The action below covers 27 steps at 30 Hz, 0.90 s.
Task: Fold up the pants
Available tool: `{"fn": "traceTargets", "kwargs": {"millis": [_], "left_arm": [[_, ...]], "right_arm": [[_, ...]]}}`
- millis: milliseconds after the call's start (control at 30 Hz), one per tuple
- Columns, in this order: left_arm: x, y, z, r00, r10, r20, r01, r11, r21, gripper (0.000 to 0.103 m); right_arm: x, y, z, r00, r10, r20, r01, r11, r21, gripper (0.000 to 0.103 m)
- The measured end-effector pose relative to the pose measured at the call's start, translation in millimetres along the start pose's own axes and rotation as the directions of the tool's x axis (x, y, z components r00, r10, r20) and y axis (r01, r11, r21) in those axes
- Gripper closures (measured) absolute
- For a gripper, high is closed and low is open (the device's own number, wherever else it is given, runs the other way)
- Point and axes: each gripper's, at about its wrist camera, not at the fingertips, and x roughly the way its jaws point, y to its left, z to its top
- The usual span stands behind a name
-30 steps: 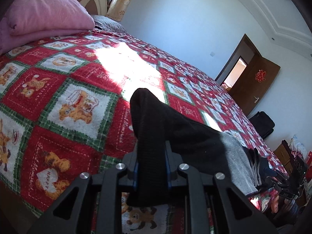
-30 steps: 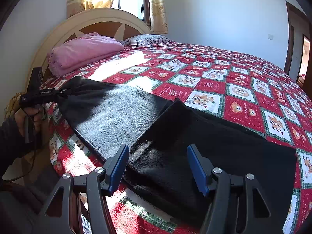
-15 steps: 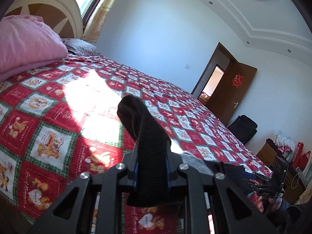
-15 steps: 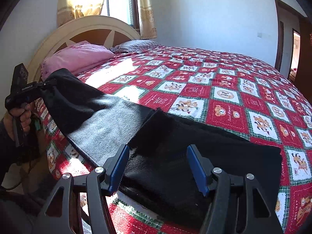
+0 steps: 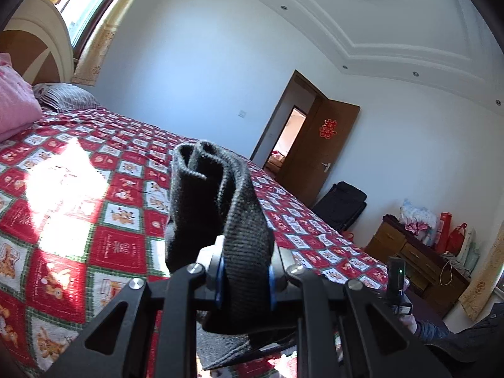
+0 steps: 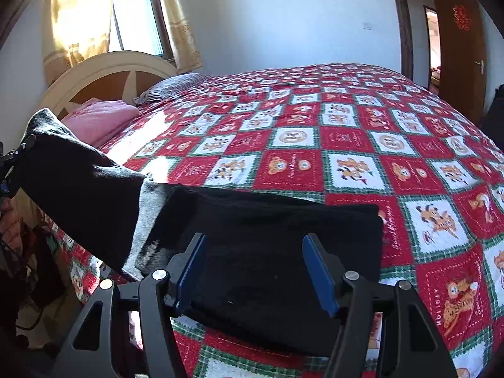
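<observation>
Dark knit pants (image 6: 277, 252) lie partly folded on the bed's near edge in the right wrist view. One leg end rises to the left, off the bed. My left gripper (image 5: 245, 278) is shut on that leg end (image 5: 217, 201), which bunches up above its jaws and is held in the air. It also shows far left in the right wrist view (image 6: 12, 170). My right gripper (image 6: 255, 271) is open, its blue pads either side of the folded part, just above it and empty.
The bed carries a red, white and green checked quilt (image 6: 346, 145). A pink folded blanket (image 6: 100, 119) and a striped pillow (image 6: 170, 86) lie by the headboard. A brown door (image 5: 318, 154), a black bag (image 5: 341, 204) and a wooden dresser (image 5: 412, 264) stand beyond the bed.
My left gripper has lifted the leg end higher off the bed and tilted upward. The right gripper stays open over the folded part, which sits closer under it.
</observation>
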Motion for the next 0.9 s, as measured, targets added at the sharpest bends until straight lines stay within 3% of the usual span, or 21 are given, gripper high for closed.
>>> {"fn": "traceTargets", "kwargs": {"millis": [300, 533, 667, 900], "left_arm": [[53.7, -53.1, -1.9, 0.994, -0.074, -0.085, 0.079, 0.995, 0.066, 0.082], [95.2, -107.4, -11.2, 0.974, -0.142, -0.177, 0.164, 0.98, 0.115, 0.082], [122.4, -134.2, -23.5, 0.954, -0.159, -0.256, 0.201, 0.968, 0.15, 0.082], [173.6, -163.5, -69.6, 0.898, -0.128, -0.421, 0.225, 0.956, 0.188, 0.082]], "right_arm": [[-17.2, -40.3, -3.8, 0.998, -0.057, 0.008, 0.056, 0.996, 0.068, 0.038], [-28.0, -62.3, -4.8, 0.996, -0.082, 0.028, 0.079, 0.993, 0.084, 0.038], [-25.4, -75.6, -8.5, 0.994, -0.11, 0.03, 0.106, 0.988, 0.113, 0.038], [-16.8, -102.6, -12.2, 0.995, -0.099, 0.009, 0.094, 0.969, 0.23, 0.038]]}}
